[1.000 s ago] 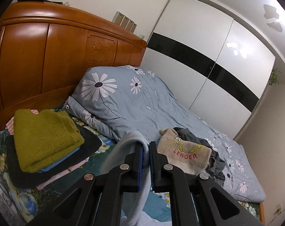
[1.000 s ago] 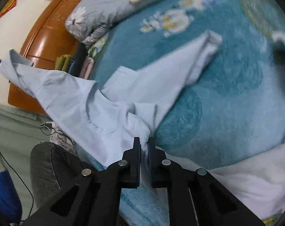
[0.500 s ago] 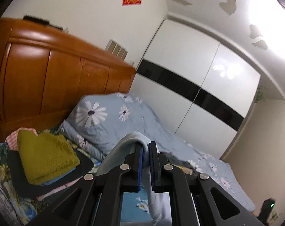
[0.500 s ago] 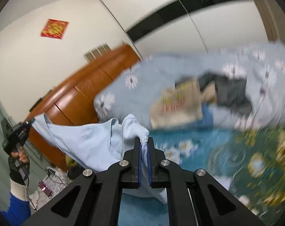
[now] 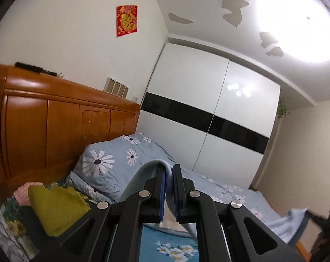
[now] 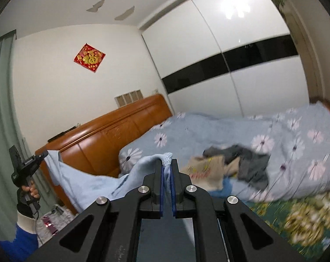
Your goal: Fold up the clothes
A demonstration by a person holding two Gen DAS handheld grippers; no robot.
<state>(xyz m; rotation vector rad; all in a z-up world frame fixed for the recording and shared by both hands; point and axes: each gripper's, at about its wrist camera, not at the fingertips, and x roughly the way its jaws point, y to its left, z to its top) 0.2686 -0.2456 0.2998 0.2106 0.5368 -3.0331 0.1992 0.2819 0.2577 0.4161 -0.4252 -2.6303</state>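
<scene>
Two claws each pinch one light blue shirt [image 6: 92, 181] and hold it up in the air over the bed [image 6: 300, 216]. The left claw [image 5: 169, 187] is clamped tight on a fold of the shirt [image 5: 152, 167], and the cloth drapes over its left finger and hangs down between the two. The right claw [image 6: 167, 180] is clamped on a lacy edge of the same shirt. From the right claw the shirt stretches out to the left, all the way to the other claw [image 6: 44, 153], held by a hand [image 6: 30, 191].

Past the right claw, a little to its right, a tan top [image 6: 205, 174] and a grey garment [image 6: 250, 159] lie in a heap on the flowered quilt [image 6: 296, 144]. To the left of the left claw and lower down, a folded green sweater [image 5: 57, 209] sits on a stack of clothes. Behind it stands the wooden headboard [image 5: 55, 126].
</scene>
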